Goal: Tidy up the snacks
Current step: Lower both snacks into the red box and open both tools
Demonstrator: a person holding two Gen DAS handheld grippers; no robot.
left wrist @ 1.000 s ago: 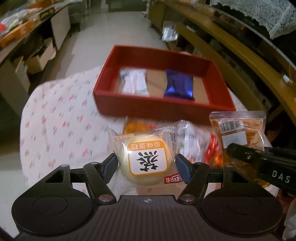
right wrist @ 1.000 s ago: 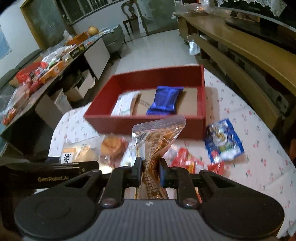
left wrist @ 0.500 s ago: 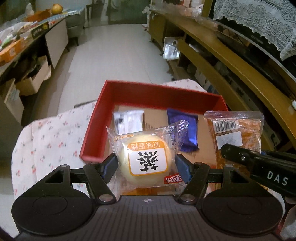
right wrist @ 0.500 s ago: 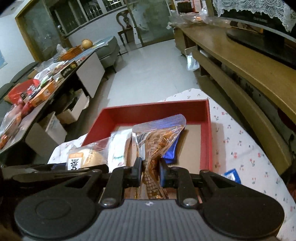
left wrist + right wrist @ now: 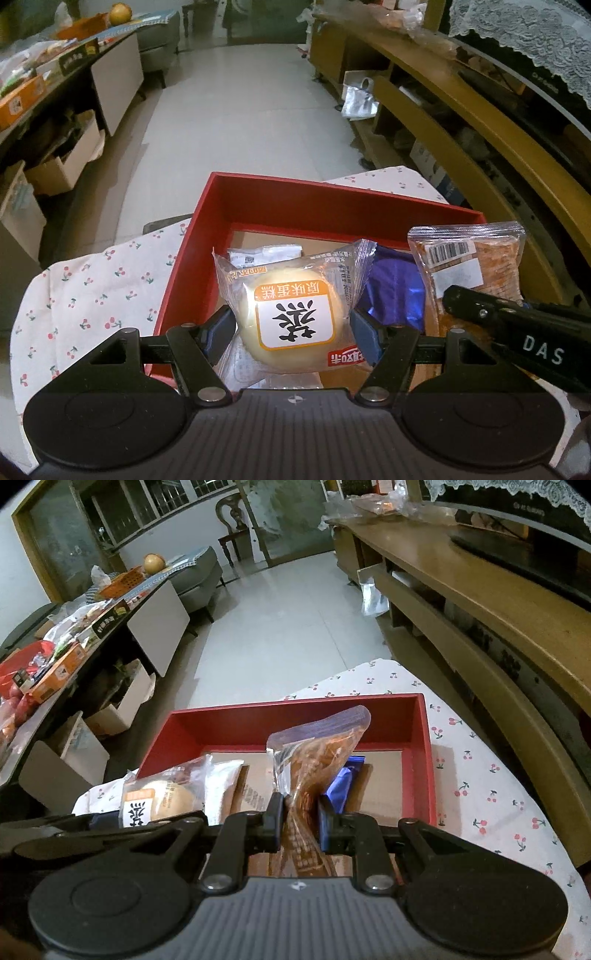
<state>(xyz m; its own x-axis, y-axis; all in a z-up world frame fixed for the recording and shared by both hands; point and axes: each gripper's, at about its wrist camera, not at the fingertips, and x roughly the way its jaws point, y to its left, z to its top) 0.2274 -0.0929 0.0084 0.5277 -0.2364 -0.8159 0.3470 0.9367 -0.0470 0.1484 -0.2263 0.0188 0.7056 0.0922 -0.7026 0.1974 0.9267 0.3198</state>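
Cake packet clamped in left gripper, seemingly over red box.

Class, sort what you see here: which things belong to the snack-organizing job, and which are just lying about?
Job:
red box
wrapped cake
orange snack pack
blue packet
white packet

Lying about:
round fruit
cardboard boxes
wooden chair

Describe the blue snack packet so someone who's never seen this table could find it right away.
Find the red tray on the cherry-print tablecloth. The blue snack packet lies flat inside it, beside a white packet. It is the only shiny, dark blue wrapper there.
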